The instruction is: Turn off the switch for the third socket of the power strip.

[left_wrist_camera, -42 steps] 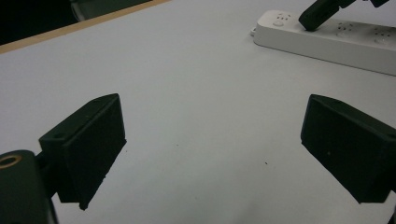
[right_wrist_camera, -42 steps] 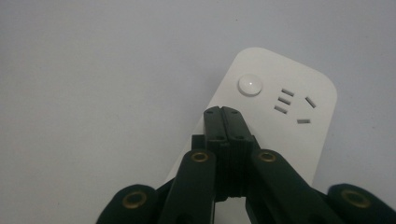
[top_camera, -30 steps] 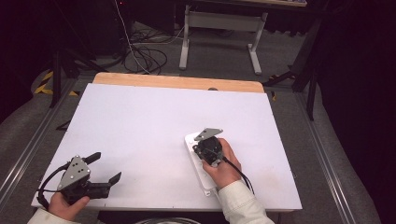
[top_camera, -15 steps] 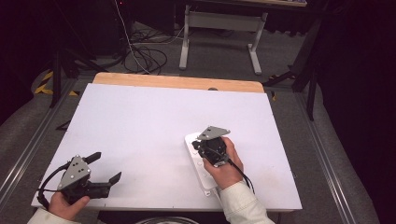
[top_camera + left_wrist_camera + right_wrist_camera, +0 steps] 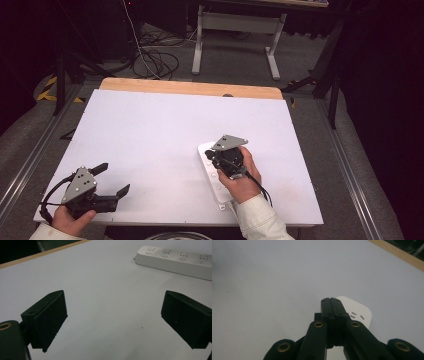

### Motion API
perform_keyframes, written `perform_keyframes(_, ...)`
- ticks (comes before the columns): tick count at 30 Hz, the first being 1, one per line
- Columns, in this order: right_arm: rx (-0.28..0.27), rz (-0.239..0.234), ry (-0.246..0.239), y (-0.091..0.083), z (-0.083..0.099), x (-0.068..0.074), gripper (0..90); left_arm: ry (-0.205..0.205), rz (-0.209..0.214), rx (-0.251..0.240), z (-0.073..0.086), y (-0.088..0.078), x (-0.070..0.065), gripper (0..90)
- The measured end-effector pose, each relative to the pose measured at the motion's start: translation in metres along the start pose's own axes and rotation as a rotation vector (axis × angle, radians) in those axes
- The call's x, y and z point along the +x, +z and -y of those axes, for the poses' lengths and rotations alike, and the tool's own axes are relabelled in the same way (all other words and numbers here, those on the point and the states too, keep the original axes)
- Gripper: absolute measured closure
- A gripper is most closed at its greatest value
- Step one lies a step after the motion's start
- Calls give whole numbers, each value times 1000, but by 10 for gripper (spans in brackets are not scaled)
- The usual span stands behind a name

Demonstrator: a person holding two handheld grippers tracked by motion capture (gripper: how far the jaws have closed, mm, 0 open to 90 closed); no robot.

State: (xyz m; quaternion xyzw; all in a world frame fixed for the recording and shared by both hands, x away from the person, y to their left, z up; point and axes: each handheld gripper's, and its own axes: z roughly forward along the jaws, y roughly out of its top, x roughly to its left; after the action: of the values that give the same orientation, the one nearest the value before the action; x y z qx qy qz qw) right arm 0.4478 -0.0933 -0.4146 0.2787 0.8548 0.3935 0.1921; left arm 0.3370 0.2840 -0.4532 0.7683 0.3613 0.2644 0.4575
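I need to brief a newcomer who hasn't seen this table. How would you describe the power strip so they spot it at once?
On the white table, look toward the near right side, beneath the right gripper held by a hand. The power strip lies flat there: a long white bar with a row of sockets, the sole loose object on the table.

The right gripper [image 5: 216, 156] hides much of the power strip [image 5: 214, 181], apparently its middle.

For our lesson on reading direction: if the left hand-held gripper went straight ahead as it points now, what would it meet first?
Probably the white power strip: the left hand-held gripper, jaws open, faces it across bare white table. Depth is unclear.
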Motion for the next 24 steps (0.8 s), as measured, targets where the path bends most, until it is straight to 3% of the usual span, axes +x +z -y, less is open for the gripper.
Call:
perform_keyframes(18, -74, -57, -8, -15, -10, 3, 486, -10, 13, 8, -1, -1, 0, 79)
perform_keyframes(24, -96, -52, -19, -20, -13, 6, 404, -10, 10, 3, -1, -2, 0, 79)
